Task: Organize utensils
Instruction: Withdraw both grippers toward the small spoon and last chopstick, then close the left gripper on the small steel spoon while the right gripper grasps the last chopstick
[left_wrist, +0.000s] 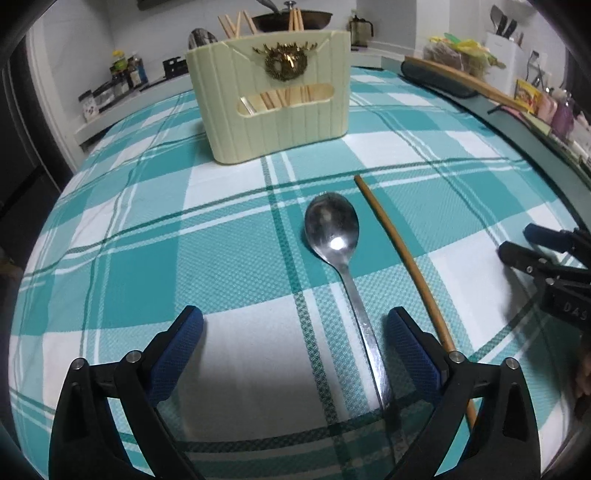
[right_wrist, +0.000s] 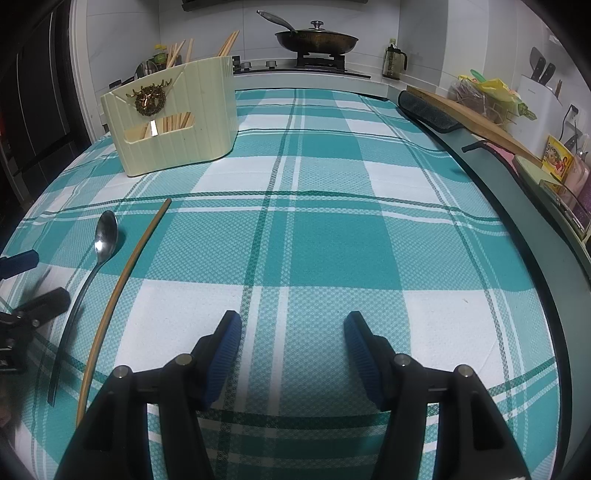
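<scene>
Our left hand-held gripper (left_wrist: 295, 339) hangs spread over the spoon (left_wrist: 334, 229) handle; the right hand-held gripper (right_wrist: 291, 347) is apart, empty. The chopstick (left_wrist: 399, 243) lies just beside, perhaps touching; we might pinch both off the desk (left_wrist: 236, 332).

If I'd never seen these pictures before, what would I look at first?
Probably the shiny metal spoon lying on the teal-and-white checked tablecloth, its handle running back between the open fingers of the left gripper. A single brown chopstick lies just to its right. Behind them stands a cream utensil holder with a gold deer badge, already holding chopsticks.
</scene>
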